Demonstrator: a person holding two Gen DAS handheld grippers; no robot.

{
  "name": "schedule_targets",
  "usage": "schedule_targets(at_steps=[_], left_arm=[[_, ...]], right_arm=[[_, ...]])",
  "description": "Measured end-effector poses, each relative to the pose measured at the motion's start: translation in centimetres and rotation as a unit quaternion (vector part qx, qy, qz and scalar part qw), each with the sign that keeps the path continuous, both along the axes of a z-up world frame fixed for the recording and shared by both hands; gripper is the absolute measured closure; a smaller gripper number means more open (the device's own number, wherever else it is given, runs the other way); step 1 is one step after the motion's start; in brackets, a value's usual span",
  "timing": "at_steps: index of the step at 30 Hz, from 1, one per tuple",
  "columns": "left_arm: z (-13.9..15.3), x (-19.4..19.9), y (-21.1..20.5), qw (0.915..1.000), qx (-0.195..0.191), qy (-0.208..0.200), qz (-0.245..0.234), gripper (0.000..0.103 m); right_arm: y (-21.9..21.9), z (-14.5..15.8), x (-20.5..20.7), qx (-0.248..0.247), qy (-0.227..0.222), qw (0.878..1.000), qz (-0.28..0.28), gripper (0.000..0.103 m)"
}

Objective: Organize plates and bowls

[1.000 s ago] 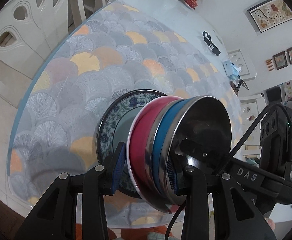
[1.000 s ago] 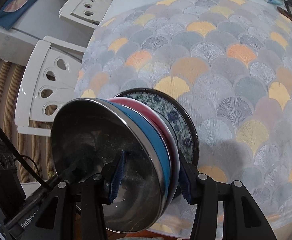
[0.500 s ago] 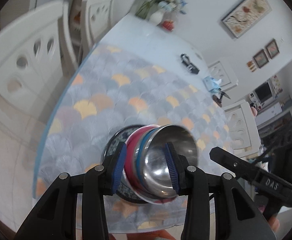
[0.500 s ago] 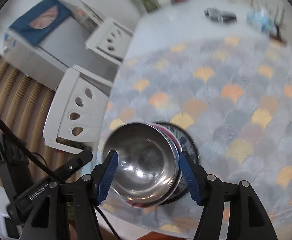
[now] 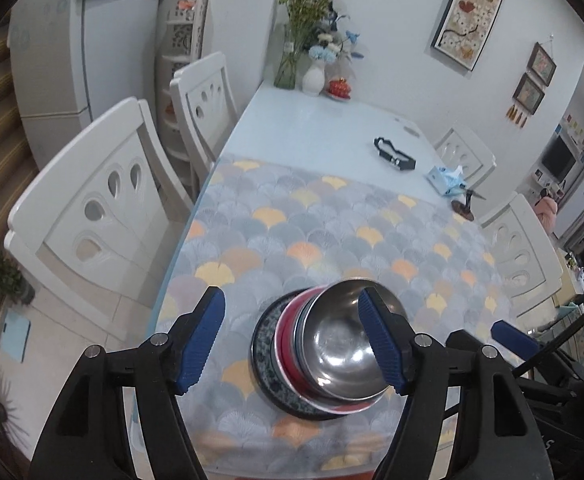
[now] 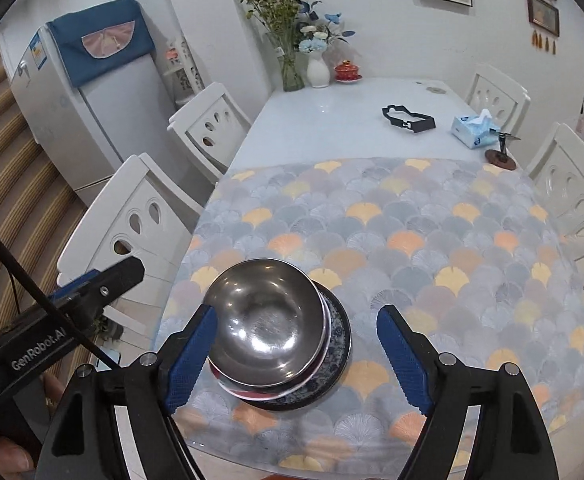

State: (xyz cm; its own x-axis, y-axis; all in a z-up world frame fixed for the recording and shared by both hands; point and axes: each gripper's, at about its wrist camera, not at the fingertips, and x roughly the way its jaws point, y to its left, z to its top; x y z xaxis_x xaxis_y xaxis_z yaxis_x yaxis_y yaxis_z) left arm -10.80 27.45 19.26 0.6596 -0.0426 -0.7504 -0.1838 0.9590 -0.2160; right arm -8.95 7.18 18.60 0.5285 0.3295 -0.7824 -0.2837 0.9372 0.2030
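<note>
A stack stands near the front edge of the table: a steel bowl (image 5: 346,344) on top, a blue bowl and a red bowl (image 5: 286,344) under it, and a blue patterned plate (image 5: 264,360) at the bottom. The steel bowl (image 6: 266,320) and the plate (image 6: 338,356) also show in the right wrist view. My left gripper (image 5: 296,342) is open and empty, held above and in front of the stack. My right gripper (image 6: 296,358) is open and empty too, above the stack. Neither touches the dishes.
The table carries a fan-patterned mat (image 6: 432,240). Farther back lie a black clip-like object (image 6: 408,120), a tissue pack (image 6: 474,130), a small stand (image 6: 500,154) and vases with flowers (image 6: 316,68). White chairs (image 5: 92,216) stand along both sides. A fridge (image 6: 88,92) is at the left.
Both grippers opened, let go of the stack and pulled up and back from it. The stack now rests on the mat.
</note>
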Motion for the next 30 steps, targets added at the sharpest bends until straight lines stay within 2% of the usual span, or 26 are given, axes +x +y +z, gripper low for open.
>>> schedule_targets(at_steps=[6,8,11,21,30], left_arm=[[-0.6,-0.4,-0.4,0.9999,0.015,0.001,0.008,0.035],[-0.7,-0.5,-0.5,0.9995,0.027,-0.003,0.015,0.03],[-0.7,-0.8,-0.5,0.9986,0.044,-0.013,0.026,0.03],[-1.2,-0.4,-0.7,0.9974,0.067,0.015,0.024,0.029],[-2.0,-0.2,-0.6,0.9978,0.054,0.034,0.017,0.029]], right_arm=[[0.0,-1.0,0.3,-0.001,0.02,1.0,-0.003,0.023],[0.1,-1.2,0.3,0.0,0.025,1.0,-0.002,0.023],[0.3,-1.3,0.3,-0.002,0.028,1.0,0.001,0.023],[0.3,-2.2,0.6,-0.004,0.049,0.999,0.002,0.023],[0.2,-2.9,0.6,0.0,0.066,0.998,0.001,0.023]])
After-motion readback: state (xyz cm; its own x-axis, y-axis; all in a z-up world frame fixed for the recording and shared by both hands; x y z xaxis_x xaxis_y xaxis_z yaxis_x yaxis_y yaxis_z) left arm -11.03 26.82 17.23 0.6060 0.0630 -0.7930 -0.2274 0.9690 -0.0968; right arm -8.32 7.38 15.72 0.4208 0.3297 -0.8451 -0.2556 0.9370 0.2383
